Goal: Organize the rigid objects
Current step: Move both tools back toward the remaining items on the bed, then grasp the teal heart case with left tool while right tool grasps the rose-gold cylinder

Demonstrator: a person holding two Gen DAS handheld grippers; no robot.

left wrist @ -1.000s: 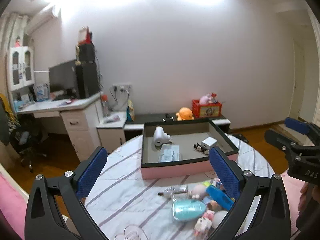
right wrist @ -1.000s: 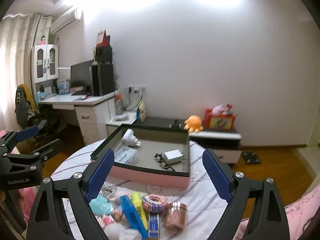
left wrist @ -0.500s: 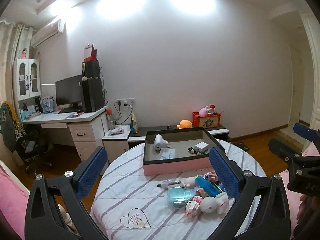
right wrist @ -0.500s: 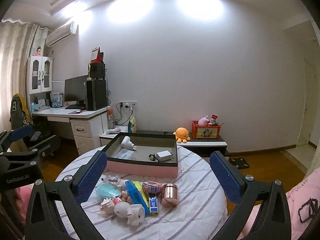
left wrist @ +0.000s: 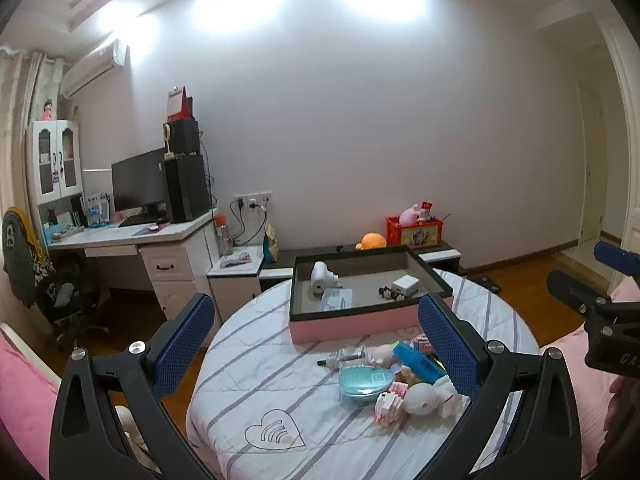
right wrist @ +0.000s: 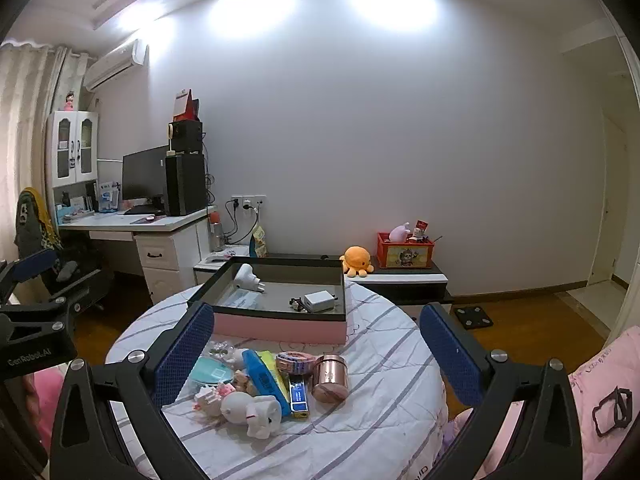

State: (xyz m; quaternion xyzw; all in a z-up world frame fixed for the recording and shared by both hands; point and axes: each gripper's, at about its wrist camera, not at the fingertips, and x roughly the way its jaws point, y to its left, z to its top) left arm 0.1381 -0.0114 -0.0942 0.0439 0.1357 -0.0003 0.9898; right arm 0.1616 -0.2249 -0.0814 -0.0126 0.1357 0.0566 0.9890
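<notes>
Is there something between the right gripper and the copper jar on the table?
Nothing visible. The right gripper is open and empty, and the copper jar stands at the pile's right edge, with only bare tablecloth around that side.

Home bedroom, probably: desk (right wrist: 160, 222) with monitor (right wrist: 145, 176), plush octopus (right wrist: 357, 260), wall air conditioner (right wrist: 114, 65), curtains (right wrist: 28, 80).

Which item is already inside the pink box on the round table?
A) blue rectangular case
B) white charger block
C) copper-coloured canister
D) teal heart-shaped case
B: the white charger block lies on the floor of the pink box, while the copper-coloured canister, blue rectangular case and teal heart-shaped case sit in the pile on the striped cloth in front of it.
</notes>
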